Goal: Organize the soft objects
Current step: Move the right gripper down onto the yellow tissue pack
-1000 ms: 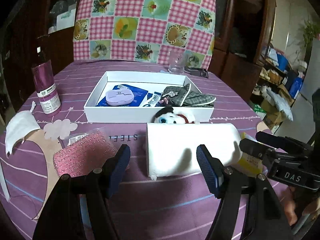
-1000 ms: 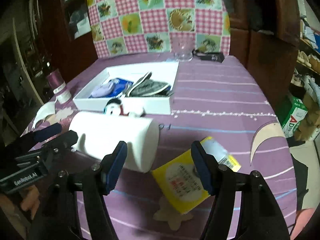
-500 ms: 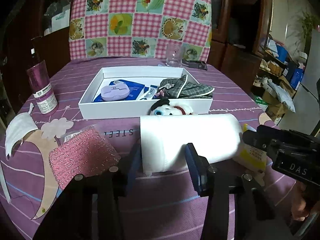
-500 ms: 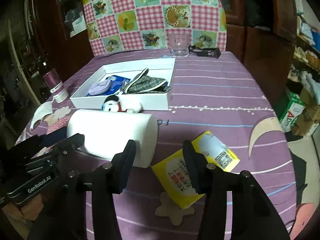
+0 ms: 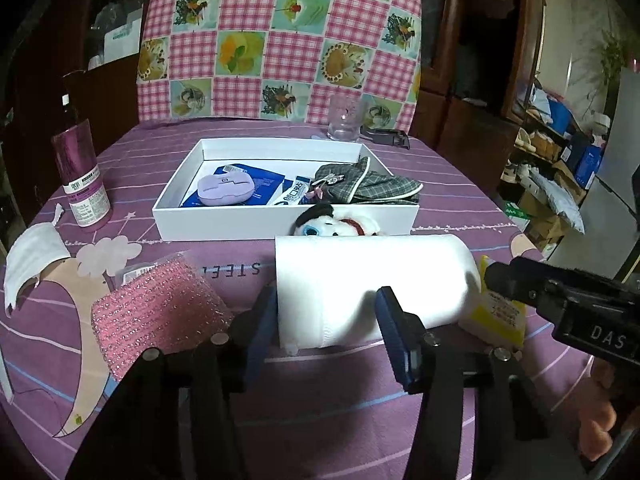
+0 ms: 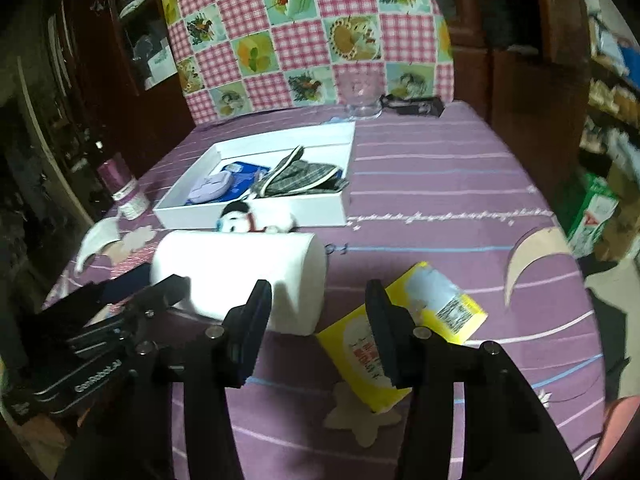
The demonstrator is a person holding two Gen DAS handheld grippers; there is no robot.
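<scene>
Round table under a purple striped cloth (image 5: 320,392) with pale moon, cloud and star patches. Behind it a chair back draped in pink gingham with flower squares (image 5: 276,40); dark wood cabinets both sides, cluttered shelves and boxes off to the right.

White roll (image 5: 372,280) lies on its side near the front edge, just ahead of the white tray (image 5: 280,226). A plush toy (image 5: 332,224) sits wedged between roll and tray wall. Tray holds a lilac case (image 5: 226,189), blue packets and a plaid fabric piece (image 5: 368,188).

Left gripper (image 5: 326,330): jaws opening, set around the roll's left end; can't tell if the pads press it. Right gripper (image 6: 318,328): jaws half spread, nothing pinched; left finger in front of the roll's right end, right finger over the yellow packet (image 6: 400,340).

Pink sponge (image 5: 160,312) left of the roll, white mask (image 5: 32,256) at the left edge, purple bottle (image 5: 82,184) beyond it, glass (image 5: 344,118) past the tray.
</scene>
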